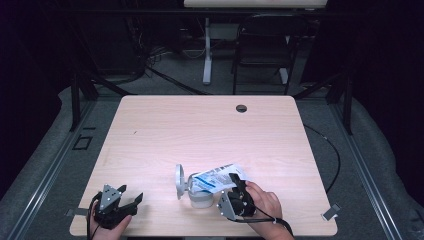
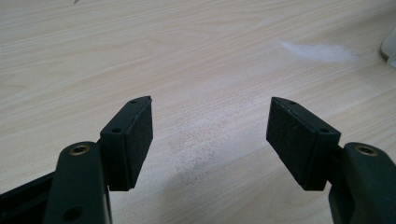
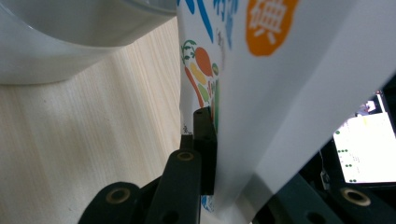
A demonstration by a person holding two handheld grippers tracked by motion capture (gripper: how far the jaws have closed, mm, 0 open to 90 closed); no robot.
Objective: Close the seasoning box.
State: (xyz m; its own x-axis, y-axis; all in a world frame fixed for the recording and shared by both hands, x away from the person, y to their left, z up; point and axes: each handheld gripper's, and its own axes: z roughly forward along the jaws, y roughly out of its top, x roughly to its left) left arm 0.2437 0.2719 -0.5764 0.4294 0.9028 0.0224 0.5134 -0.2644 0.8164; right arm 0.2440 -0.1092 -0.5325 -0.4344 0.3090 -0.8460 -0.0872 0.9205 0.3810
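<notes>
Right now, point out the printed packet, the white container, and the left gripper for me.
printed packet (image 1: 220,176), high view, on the middle of its blue and white face.
white container (image 1: 200,200), high view, on its side wall below the packet.
left gripper (image 2: 210,140), left gripper view, midway between its open fingertips.

A recording lab: bare wooden table (image 1: 150,130) ringed by black frame rails (image 1: 75,100), floor cables (image 1: 325,145).

On the desk (image 1: 165,130), the right hand-held gripper (image 1: 236,187) grips a blue-and-white packet (image 1: 218,176) tilted over a white jar (image 1: 200,192), lid (image 1: 179,181) beside. The left hand-held gripper (image 1: 131,200) rests well apart, jaws spread.
</notes>
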